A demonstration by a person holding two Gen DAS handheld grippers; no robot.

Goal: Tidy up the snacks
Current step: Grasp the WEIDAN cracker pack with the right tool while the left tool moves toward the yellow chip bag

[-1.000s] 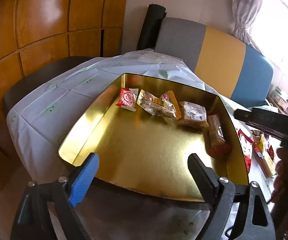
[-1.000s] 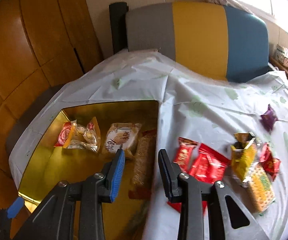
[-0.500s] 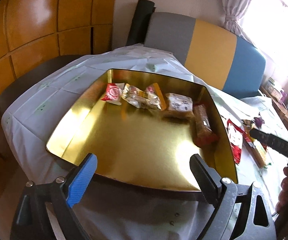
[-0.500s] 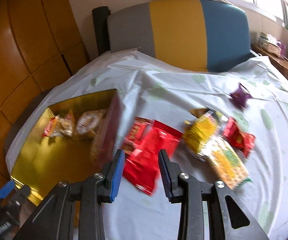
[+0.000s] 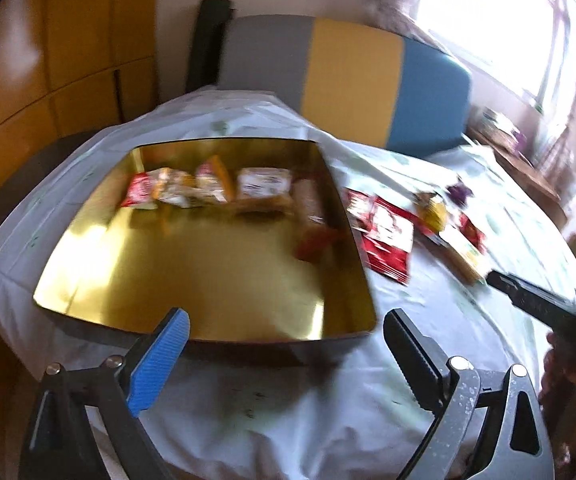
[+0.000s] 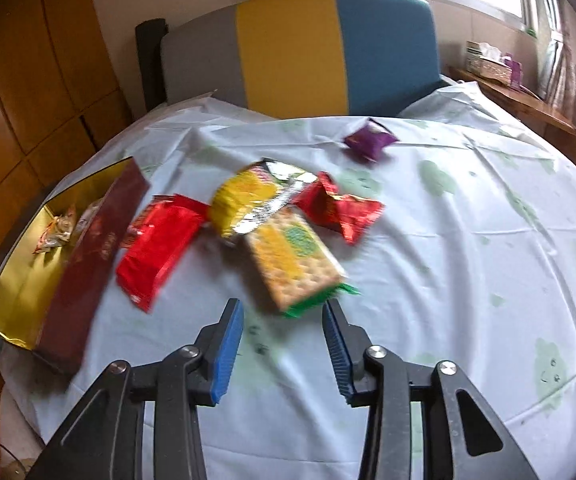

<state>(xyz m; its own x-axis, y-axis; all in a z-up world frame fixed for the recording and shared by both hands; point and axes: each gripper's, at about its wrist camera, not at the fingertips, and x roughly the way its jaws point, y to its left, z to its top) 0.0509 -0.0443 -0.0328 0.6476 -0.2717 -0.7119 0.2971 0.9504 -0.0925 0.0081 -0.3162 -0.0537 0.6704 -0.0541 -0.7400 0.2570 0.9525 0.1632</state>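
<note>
A gold tray (image 5: 207, 272) lies on the white tablecloth, with several snack packets (image 5: 207, 184) lined up along its far wall. My left gripper (image 5: 285, 320) hovers over the tray's near edge, its jaws opening wide with nothing in them. To the right of the tray lie loose snacks: a red packet (image 6: 159, 248), a yellow bag (image 6: 243, 200), a cracker pack (image 6: 292, 256), small red packets (image 6: 344, 208) and a purple packet (image 6: 370, 142). My right gripper (image 6: 281, 306) is just short of the cracker pack's green end, its jaws opening and empty.
A chair back (image 6: 292, 44) in grey, yellow and blue stands behind the table. Wood panelling (image 5: 47, 60) runs along the left. A wooden shelf (image 6: 528, 104) with boxes sits under the window at the right. The tray's dark red outer wall (image 6: 87, 264) faces the loose snacks.
My right gripper swung right, from over the tray to the loose snacks, and its jaws widened. The left gripper shifted right along the tray's near edge and opened a little more.
</note>
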